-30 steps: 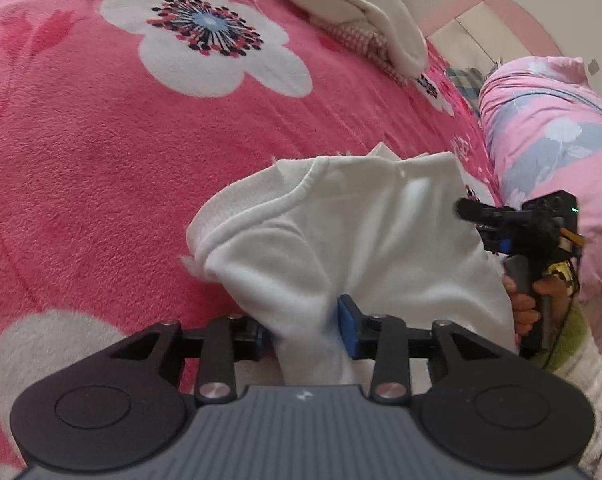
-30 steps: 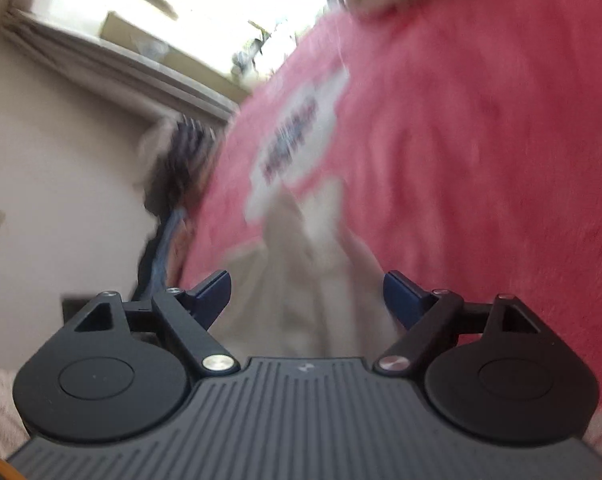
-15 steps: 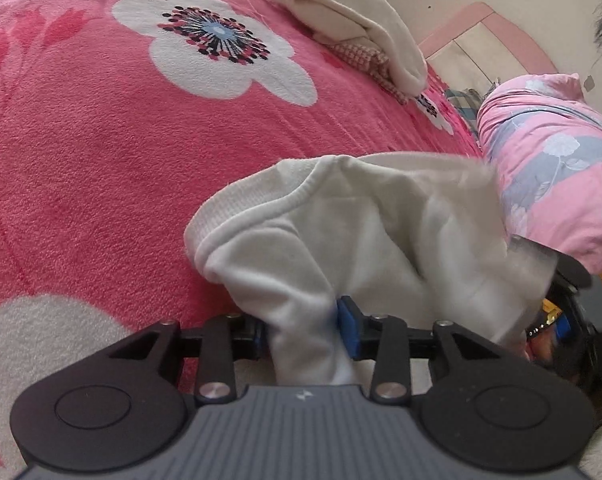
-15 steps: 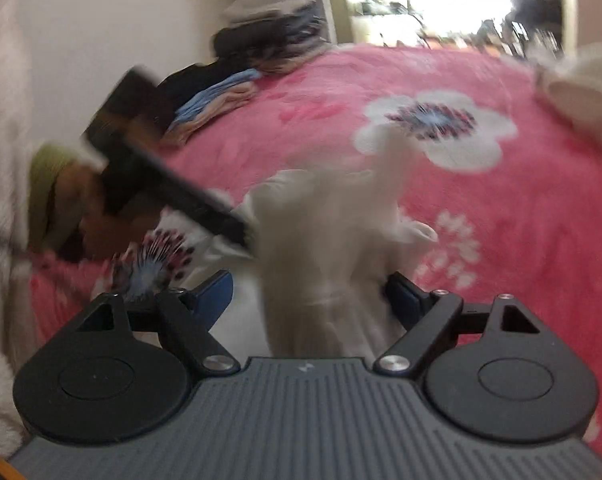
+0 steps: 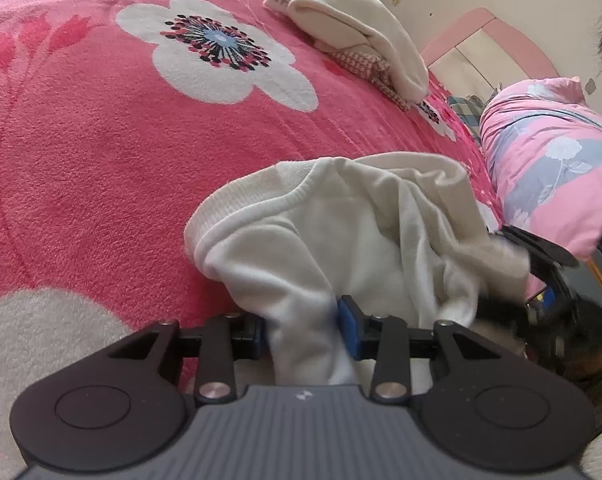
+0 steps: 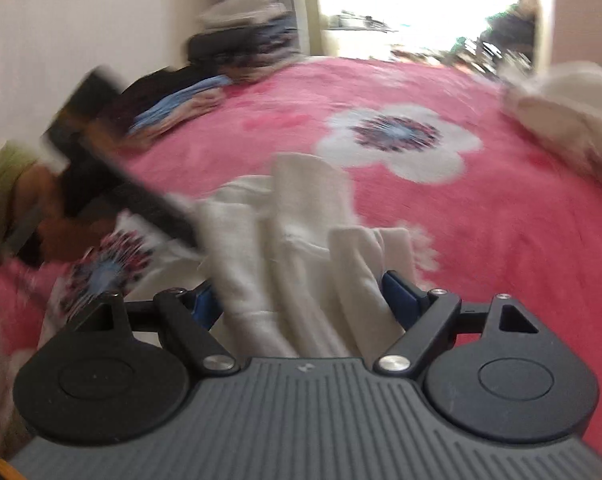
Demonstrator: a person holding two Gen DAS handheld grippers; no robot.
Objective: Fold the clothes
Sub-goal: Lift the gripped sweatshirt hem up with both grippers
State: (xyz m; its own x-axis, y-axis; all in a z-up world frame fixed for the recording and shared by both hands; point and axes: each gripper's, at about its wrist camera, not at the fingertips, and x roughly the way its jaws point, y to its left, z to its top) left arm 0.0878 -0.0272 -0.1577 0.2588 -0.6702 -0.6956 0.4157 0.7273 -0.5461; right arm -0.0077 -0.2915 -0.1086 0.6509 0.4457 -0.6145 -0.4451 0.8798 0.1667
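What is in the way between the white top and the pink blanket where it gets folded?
Nothing visible. The white top hangs from the left gripper, clamped between its pads, and runs through the wide jaws of the right gripper. The pink blanket beside it is bare; the cream pile lies farther off.

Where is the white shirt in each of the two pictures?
Left wrist view: the white shirt fills the lower middle, bunched on the pink blanket, with a fold pinched in the left gripper.
Right wrist view: the shirt lies in the lower middle, gathered between the pads of the right gripper.
Shared landmark: the big white flower printed on the blanket, beyond the shirt in both views.
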